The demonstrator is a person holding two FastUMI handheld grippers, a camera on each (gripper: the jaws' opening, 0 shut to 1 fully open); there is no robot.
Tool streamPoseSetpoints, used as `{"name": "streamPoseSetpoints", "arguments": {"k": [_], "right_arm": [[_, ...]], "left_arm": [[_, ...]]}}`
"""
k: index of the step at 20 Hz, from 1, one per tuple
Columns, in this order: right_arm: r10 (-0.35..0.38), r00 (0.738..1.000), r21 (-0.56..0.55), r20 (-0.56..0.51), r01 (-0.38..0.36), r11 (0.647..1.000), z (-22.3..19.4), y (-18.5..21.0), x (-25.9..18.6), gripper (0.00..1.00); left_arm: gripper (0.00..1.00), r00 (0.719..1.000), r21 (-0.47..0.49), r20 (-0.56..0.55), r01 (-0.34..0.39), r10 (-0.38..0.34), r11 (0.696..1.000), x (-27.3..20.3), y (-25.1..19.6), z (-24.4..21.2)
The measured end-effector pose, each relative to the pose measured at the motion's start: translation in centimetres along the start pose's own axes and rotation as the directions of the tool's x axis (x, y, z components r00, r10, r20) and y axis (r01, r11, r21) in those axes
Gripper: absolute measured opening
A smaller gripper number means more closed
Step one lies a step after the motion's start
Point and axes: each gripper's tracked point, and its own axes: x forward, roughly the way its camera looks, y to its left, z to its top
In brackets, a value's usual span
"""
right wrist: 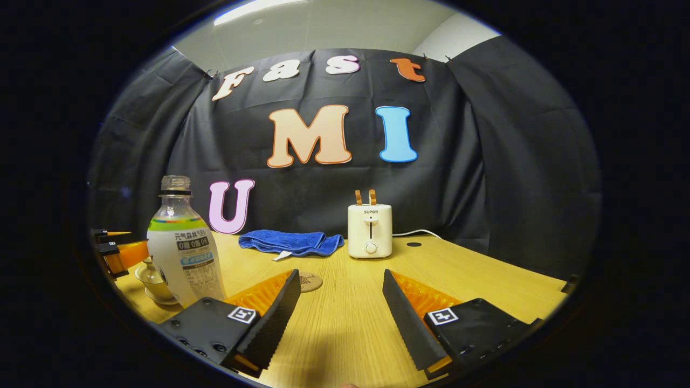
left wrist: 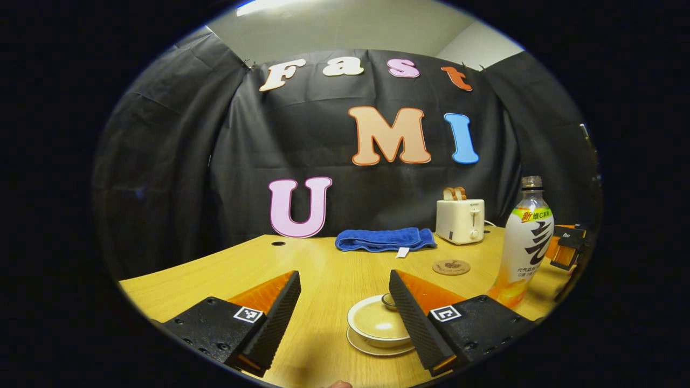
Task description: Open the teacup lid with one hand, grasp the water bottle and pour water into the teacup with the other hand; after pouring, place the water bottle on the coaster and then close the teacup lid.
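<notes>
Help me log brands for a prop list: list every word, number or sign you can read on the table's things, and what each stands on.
"SUPOR": on the front of the toaster.
Water bottle: its wrap carries print, too small and curved to read surely.
Coaster: an engraved mark, too small to read.
Towel tag: too small to tell any text.
Square code tag: a black-and-white pattern, no words.

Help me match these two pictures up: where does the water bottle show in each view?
Left gripper view: the water bottle stands upright at the right edge, right of the teacup.
Right gripper view: the bottle stands at the left, just behind the near left jaw.
Shared landmark: the white toaster at the back of the table, beside the blue towel.
</notes>
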Motion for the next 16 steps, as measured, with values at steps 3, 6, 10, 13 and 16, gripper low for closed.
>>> {"name": "streamPoseSetpoints", "arguments": {"k": [3,6,10,13,16], "right_arm": [[0.006,1.000,-0.001,-0.002,-0.006,1.000,-0.1,0.1,0.0,0.95],[0.005,1.000,0.001,-0.005,-0.005,1.000,-0.1,0.1,0.1,0.95],[0.004,1.000,0.001,-0.005,-0.004,1.000,-0.1,0.1,0.1,0.98],[0.004,1.000,0.001,-0.005,-0.004,1.000,-0.1,0.2,0.1,0.99],[0.005,1.000,0.001,-0.006,-0.005,1.000,-0.1,0.2,0.1,0.95]], "left_arm": [[0.96,0.999,0.002,-0.001,0.038,-0.038,0.999,-0.1,-1.4,0.7],[0.96,0.997,0.011,-0.013,0.075,-0.074,0.997,0.0,-2.5,0.7],[0.96,0.993,0.017,-0.055,0.102,-0.101,0.995,0.2,-3.2,-0.2],[0.93,0.991,0.027,-0.098,0.099,-0.095,0.995,0.5,-3.2,-1.1],[0.88,0.985,0.029,-0.138,0.106,-0.101,0.994,0.8,-3.5,-2.1]]}}
